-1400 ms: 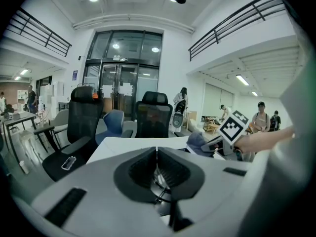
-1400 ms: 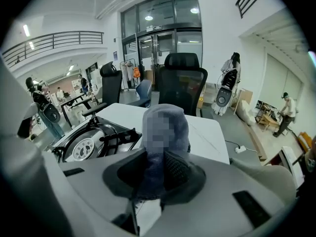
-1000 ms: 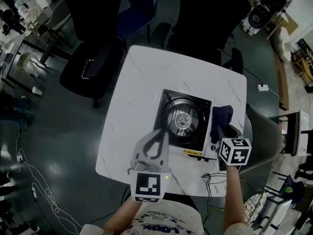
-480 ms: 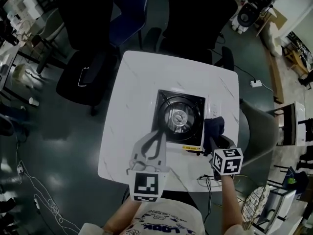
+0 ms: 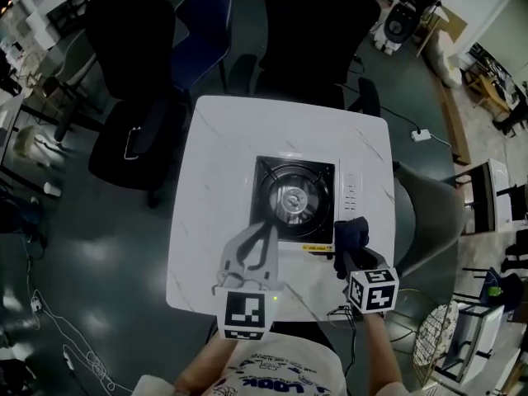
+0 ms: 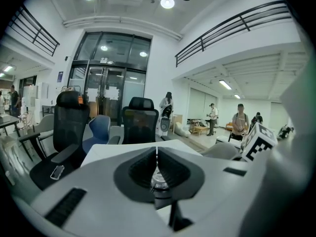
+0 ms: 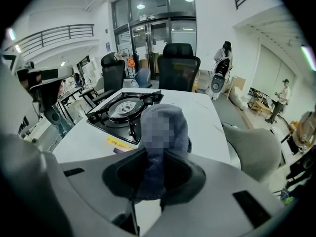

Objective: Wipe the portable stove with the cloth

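1. clamps the right gripper (image 5: 346,258) on a bunched dark blue cloth (image 7: 150,174), leaving the wad sticking out ahead of the jaws, probably so that fabric rather than plastic meets the surface.
2. carries that wad just off the near right corner of the portable stove (image 5: 295,196), by the near end of its pale control strip; cannot tell whether it touches anything yet.
3. places the stove near the middle of the white table (image 5: 214,163), burner ring up and a yellow label along the near edge, within easy reach of both tools.
4. sets the left gripper (image 5: 266,231) with jaws pressed together on nothing, tips at the stove's near left edge; likely parked there to brace the stove against sliding under a wipe, though contact is unclear.
5. reads as wiping about to start or between strokes, with the cloth off to the side rather than on the top plate.
6. calls next for sweeping the wad across the top and round the pan supports, where loose fabric could snag on the prongs.
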